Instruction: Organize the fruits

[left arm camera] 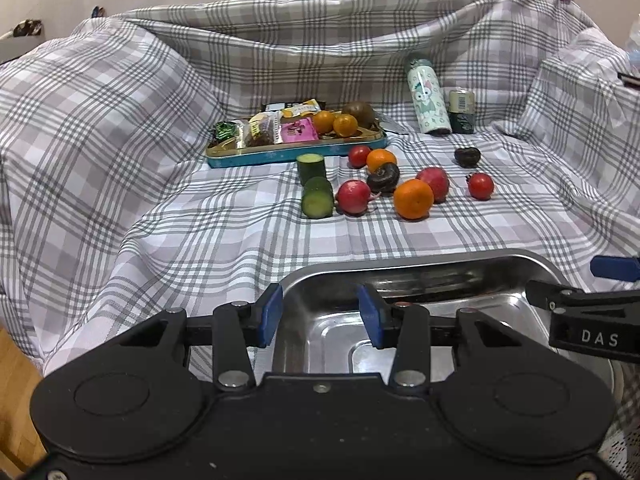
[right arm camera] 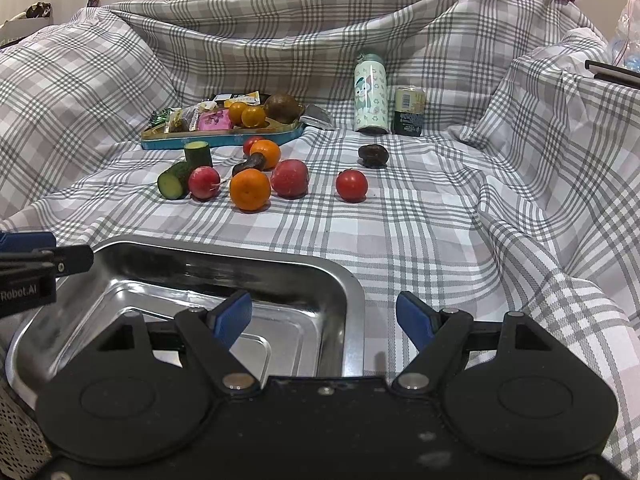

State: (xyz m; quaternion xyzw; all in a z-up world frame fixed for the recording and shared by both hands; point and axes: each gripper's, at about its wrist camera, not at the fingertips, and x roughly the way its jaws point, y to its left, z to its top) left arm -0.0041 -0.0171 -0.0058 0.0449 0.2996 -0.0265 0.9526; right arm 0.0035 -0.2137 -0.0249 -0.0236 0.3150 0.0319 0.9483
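Note:
Loose produce lies on the checked cloth: two cucumber pieces, red radishes, oranges, tomatoes and dark chestnuts. A steel tray sits empty in front. My left gripper is open over the tray's near-left part. My right gripper is open, straddling the tray's right rim. Each gripper's tip shows at the edge of the other's view.
A teal tin tray at the back holds snack packets, two small oranges and a kiwi. A patterned bottle and a dark can stand at the back right. Raised cloth folds surround the area.

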